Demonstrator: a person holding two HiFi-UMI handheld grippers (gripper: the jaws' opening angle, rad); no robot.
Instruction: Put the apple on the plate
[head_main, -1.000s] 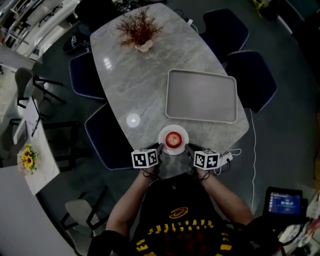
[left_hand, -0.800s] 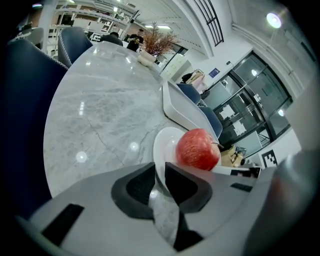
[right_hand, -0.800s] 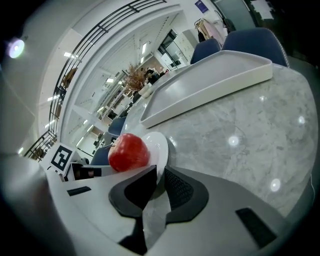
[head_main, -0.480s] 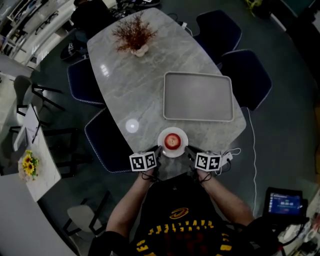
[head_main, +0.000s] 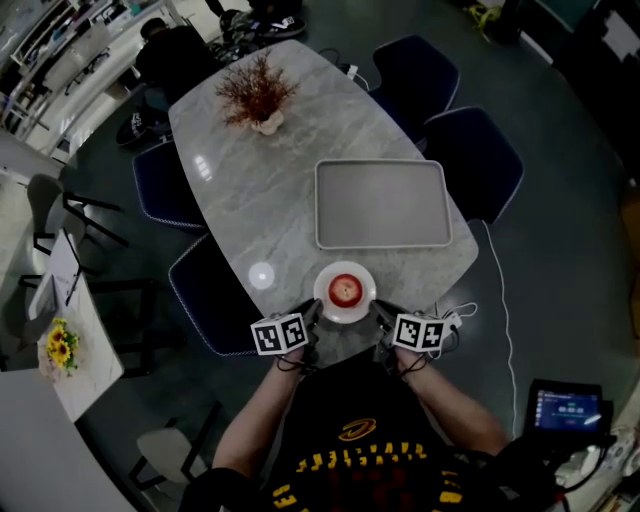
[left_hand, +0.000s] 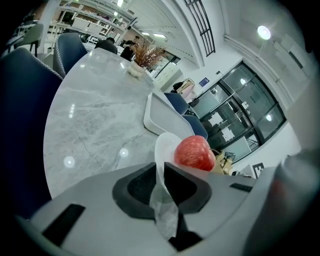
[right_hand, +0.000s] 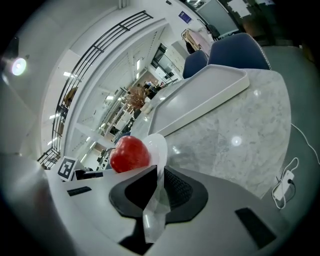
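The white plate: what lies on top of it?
One red apple sits on the plate, near its middle. The plate's surface under the apple is covered, so nothing there can be checked.

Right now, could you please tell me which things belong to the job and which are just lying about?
Job: apple, on the plate; left gripper, jaws just closing further on the plate's rim; right gripper, shut on the opposite rim.
Lying about: tray and plant on the table; chairs.
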